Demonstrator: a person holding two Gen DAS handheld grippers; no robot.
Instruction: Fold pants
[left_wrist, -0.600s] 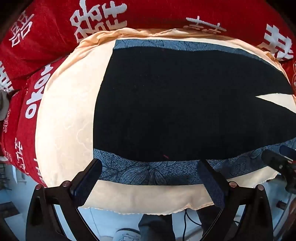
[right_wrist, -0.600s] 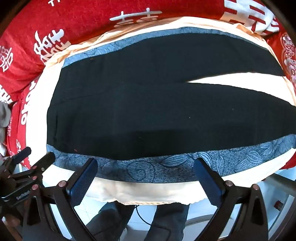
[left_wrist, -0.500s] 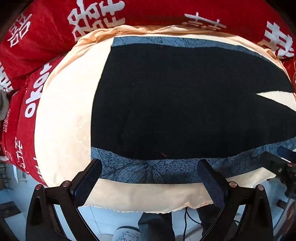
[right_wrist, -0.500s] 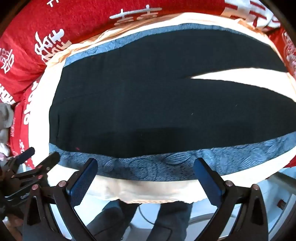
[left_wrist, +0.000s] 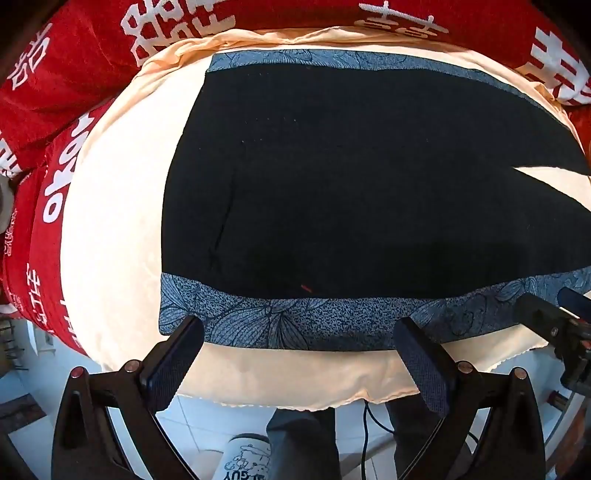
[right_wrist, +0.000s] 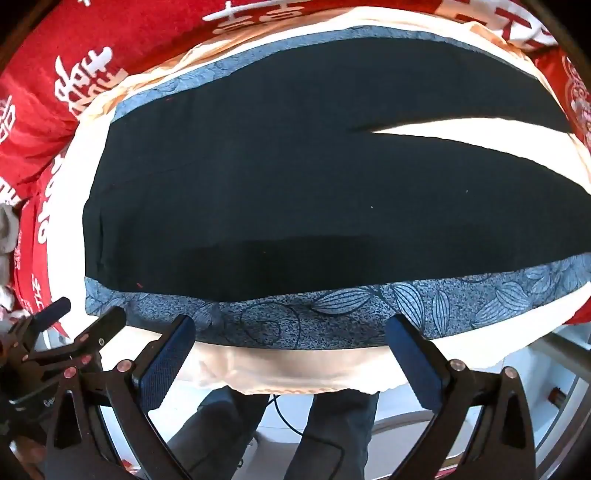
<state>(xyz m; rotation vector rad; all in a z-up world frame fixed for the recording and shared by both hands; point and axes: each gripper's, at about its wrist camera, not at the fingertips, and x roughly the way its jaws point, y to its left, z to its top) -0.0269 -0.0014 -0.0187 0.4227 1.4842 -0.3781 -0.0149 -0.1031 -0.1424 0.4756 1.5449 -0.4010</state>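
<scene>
Both grippers, left (left_wrist: 297, 354) & right (right_wrist: 290, 349), gape wide (holding nothing) near the pants (right_wrist: 295, 177) hem; shallow pinch could snag only the cream cloth (left_wrist: 110, 221).

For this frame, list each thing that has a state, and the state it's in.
pants: unfolded, spread flat, legs parted toward the right
blue patterned side stripe: lies flat along the near edge
cream cloth: spread under the pants
red blanket: rumpled, under the cream cloth
left claw: open, empty, at the near edge
right claw: open, empty, at the near edge
</scene>
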